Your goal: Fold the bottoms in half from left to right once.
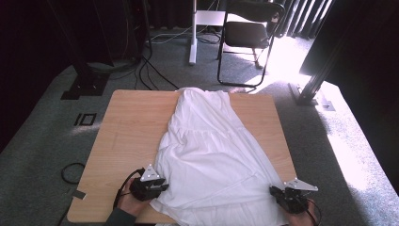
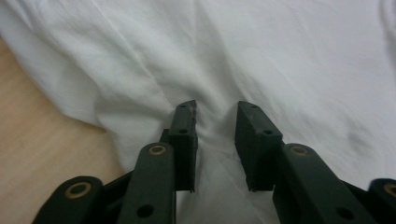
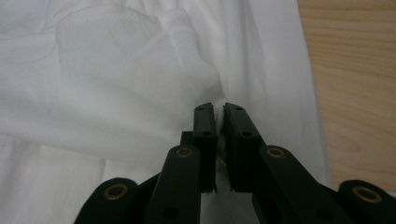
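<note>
Garment: white garment point(image 1: 211, 150) spread across the wooden table point(image 1: 127, 127), centre of the high view.
Left gripper point(image 2: 215, 122): lower left, jaws parted, cloth lying between them unpinched.
Right gripper point(image 3: 219, 122): lower right, jaws clamped on a fold.

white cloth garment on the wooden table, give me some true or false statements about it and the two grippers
1. The white cloth garment lies spread on the light wooden table. True.
2. The right gripper is clamped on a fold of the white cloth. True.
3. The left gripper is fully shut on the cloth. False: its jaws stand apart, with cloth lying between them.
4. The garment is dark blue. False: it is white.
5. A black folding chair stands on the table. False: it stands on the grey carpet beyond the table.
</note>
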{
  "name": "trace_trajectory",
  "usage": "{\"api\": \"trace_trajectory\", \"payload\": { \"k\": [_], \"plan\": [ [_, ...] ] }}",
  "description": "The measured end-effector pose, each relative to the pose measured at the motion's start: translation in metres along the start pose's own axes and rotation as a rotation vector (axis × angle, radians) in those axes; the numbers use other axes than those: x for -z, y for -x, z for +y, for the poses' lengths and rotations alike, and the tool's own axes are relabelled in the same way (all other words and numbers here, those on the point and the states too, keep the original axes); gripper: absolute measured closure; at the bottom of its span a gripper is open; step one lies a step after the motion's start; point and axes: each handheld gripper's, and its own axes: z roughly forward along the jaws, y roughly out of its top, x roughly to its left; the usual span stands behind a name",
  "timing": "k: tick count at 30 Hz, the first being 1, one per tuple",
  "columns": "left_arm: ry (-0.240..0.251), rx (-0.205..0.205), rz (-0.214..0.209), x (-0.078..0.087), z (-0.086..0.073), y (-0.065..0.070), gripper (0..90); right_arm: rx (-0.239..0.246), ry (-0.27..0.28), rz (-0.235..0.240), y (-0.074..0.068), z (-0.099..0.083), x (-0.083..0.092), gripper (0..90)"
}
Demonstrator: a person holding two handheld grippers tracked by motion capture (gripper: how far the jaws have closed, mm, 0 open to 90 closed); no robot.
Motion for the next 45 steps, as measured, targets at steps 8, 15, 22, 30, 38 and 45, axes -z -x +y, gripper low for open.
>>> {"api": "trace_trajectory", "payload": {
  "k": [8, 15, 22, 30, 38, 45],
  "plan": [
    [0.011, 0.012, 0.055, -0.016, 0.019, -0.032, 72.4, 0.003, 0.014, -0.018, 0.005, 0.021, -0.02, 82.9],
    [0.023, 0.087, 0.124, -0.026, 0.032, -0.067, 71.2, -0.004, 0.02, -0.035, 0.013, 0.044, -0.042, 80.1],
    [0.064, 0.111, 0.118, -0.017, 0.035, -0.071, 56.6, -0.001, 0.051, -0.053, 0.005, 0.077, -0.044, 55.1],
    [0.103, 0.126, 0.145, 0.018, 0.018, -0.066, 51.0, 0.028, 0.06, -0.014, -0.009, 0.11, -0.059, 47.6],
    [0.078, 0.184, 0.161, 0.045, -0.03, -0.064, 47.0, -0.003, -0.032, 0.059, -0.001, 0.094, -0.071, 82.4],
    [0.032, 0.158, 0.179, 0.025, -0.03, -0.068, 41.9, 0.006, 0.071, 0.072, 0.001, 0.084, -0.029, 88.3]
  ]
}}
